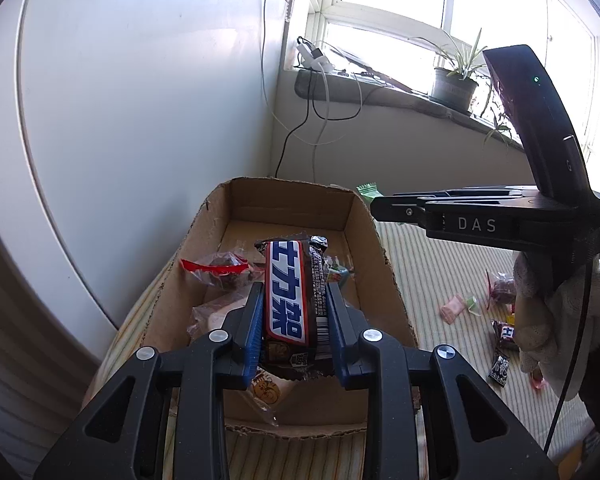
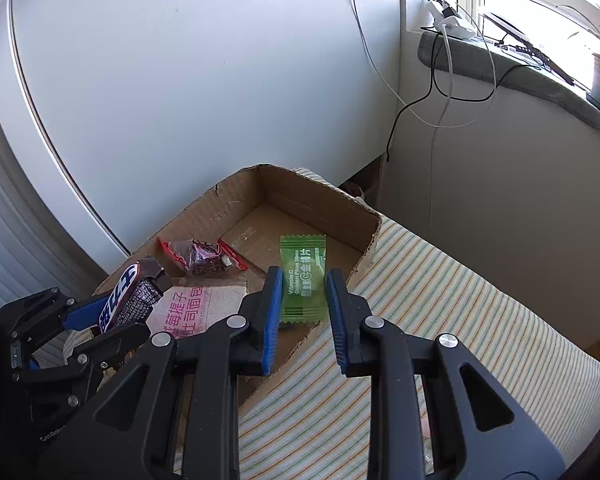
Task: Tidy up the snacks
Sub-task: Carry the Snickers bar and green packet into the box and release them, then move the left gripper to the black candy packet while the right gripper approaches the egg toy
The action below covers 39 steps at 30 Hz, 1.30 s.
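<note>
A surface covered in a green-and-cream striped cloth [image 2: 440,312] sits below a pale wall, with a window sill carrying a potted plant [image 1: 454,80] and trailing cables in the upper right of both views. An open cardboard box [image 1: 356,216] rests on the cloth, in the lower centre of the left wrist view and centre left of the right wrist view. The left gripper [image 1: 294,312] is clamped on a brown chocolate bar [image 1: 288,292] with a blue-and-white label, holding it lengthwise between its blue pads above the box interior; the same bar shows at the lower left of the right wrist view. The right gripper [image 2: 303,296] is closed on a green plum candy packet [image 2: 303,276], its pads pressing the packet's lower half, held over the near right wall of the box. Inside the box lie a red-edged clear packet of dark dried fruit [image 2: 200,258] near the left wall and a pink-printed bread pack [image 2: 192,312] closer to the camera. In the left wrist view, loose snacks [image 1: 500,316] are scattered on the cloth at the right edge, well apart from the box, behind a white-gloved hand [image 1: 540,312] gripping the right gripper's black handle.
</note>
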{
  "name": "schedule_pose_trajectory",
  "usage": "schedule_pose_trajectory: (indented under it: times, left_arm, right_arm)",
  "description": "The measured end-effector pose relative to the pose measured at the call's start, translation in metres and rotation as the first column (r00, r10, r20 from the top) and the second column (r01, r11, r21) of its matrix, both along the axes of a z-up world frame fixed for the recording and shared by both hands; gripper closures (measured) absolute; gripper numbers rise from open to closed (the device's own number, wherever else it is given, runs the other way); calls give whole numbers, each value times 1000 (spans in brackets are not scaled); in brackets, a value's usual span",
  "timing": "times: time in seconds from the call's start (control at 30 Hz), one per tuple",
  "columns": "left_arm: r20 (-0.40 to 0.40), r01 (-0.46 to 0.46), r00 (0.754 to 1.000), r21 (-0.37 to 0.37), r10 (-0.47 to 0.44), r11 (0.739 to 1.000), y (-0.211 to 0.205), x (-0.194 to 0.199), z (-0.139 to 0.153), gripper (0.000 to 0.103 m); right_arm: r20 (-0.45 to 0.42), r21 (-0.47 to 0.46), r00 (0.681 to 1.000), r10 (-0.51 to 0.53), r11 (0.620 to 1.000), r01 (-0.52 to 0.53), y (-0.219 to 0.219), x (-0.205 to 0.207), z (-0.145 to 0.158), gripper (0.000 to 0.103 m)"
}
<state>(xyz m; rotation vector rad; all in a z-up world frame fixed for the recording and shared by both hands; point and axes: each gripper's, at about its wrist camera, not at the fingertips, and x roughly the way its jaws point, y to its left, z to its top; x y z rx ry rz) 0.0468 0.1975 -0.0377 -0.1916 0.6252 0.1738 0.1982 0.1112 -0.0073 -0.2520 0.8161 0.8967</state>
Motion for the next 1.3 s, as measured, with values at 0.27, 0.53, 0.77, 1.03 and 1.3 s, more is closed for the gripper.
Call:
schedule_pose_trajectory:
  times: [0.27, 0.53, 0.77, 1.03, 1.3]
  left_arm:
    - [-1, 4, 1000, -1, -4, 1000, 3, 1, -1, 75]
    - [9, 2, 1000, 3, -2, 1000, 2, -2, 2, 69]
    - [21, -2, 1000, 9, 2, 1000, -2, -7, 7, 69]
    - [41, 23, 999, 17, -23, 1000, -20, -17, 17, 69]
    - [39, 130, 991, 28, -131, 991, -62, -20, 16, 69]
  right_arm:
    - [-6, -13, 1000, 22, 1000, -22, 24, 2, -8, 79]
    - [11, 4, 1000, 11, 1000, -11, 21, 0, -4, 45]
    - [29, 15, 1000, -7, 1000, 7, 7, -4, 6, 45]
    - [60, 12, 998, -36, 999, 35, -27, -18, 20, 45]
    - [105, -3, 988, -113, 993, 114, -99, -34, 29, 37]
